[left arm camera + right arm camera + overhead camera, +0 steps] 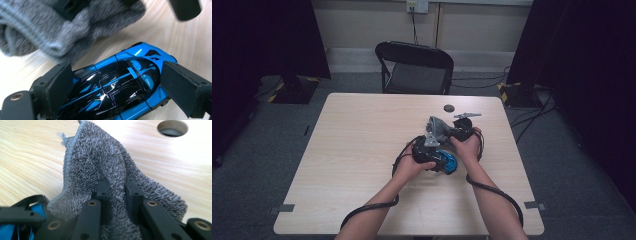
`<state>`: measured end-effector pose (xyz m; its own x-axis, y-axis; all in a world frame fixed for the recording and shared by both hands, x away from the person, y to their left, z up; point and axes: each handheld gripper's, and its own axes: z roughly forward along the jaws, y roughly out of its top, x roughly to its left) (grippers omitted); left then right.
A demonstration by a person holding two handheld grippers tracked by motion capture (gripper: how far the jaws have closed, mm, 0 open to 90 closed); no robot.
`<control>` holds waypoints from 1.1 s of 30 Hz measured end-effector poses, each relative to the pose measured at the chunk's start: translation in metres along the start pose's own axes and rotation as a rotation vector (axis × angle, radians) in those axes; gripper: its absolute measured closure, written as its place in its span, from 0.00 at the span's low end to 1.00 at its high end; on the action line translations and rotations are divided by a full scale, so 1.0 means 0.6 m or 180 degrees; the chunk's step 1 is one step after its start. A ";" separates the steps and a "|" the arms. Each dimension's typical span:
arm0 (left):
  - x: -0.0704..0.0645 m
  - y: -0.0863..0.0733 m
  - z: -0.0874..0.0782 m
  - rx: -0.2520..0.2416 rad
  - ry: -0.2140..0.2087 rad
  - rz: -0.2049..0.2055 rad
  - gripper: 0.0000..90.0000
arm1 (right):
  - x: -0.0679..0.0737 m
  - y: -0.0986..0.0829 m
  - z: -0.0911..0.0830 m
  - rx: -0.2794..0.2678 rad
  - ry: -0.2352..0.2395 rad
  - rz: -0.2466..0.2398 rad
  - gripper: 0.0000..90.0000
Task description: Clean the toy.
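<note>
We see the left claw (115,87) clamped on a blue toy car (117,82), a pad on each flank, the car resting on the tabletop (362,150). Our right claw (117,192) pinches a fold of grey cloth (100,165), which hangs just above the car.

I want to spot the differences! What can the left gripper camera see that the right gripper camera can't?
The left gripper view alone gives the whole glossy blue and black toy car, clamped between the left gripper jaws. The right gripper view alone gives the round hole in the wooden table and the right gripper pinching cloth. Both share the fluffy grey towel and the pale wooden tabletop.
</note>
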<state>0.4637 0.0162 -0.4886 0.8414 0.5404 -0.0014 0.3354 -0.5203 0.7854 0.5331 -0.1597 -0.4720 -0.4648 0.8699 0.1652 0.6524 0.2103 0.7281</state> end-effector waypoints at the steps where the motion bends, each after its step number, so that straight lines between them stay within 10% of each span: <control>1: 0.000 0.000 0.000 0.0000 0.0003 0.0000 0.12 | 0.002 0.000 0.005 -0.0013 -0.0004 0.0003 0.84; 10: 0.000 0.000 0.000 0.0005 0.0000 0.0004 0.12 | -0.001 -0.003 0.002 -0.0076 0.0194 -0.0199 0.59; 20: 0.000 0.000 0.000 -0.0001 0.0003 -0.0002 0.12 | -0.023 -0.013 -0.012 0.0170 0.0189 -0.0770 0.52; 27: 0.000 -0.001 0.000 -0.0003 0.0006 0.0005 0.12 | -0.020 -0.035 0.004 0.0269 0.0134 -0.0959 0.63; 33: 0.000 -0.002 -0.001 -0.0023 0.0008 -0.0003 0.12 | -0.002 -0.026 0.003 0.0374 0.0021 -0.0620 0.89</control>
<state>0.4629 0.0170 -0.4894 0.8400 0.5425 -0.0006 0.3331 -0.5149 0.7899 0.5242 -0.1633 -0.4846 -0.5925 0.8049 0.0336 0.6150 0.4250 0.6642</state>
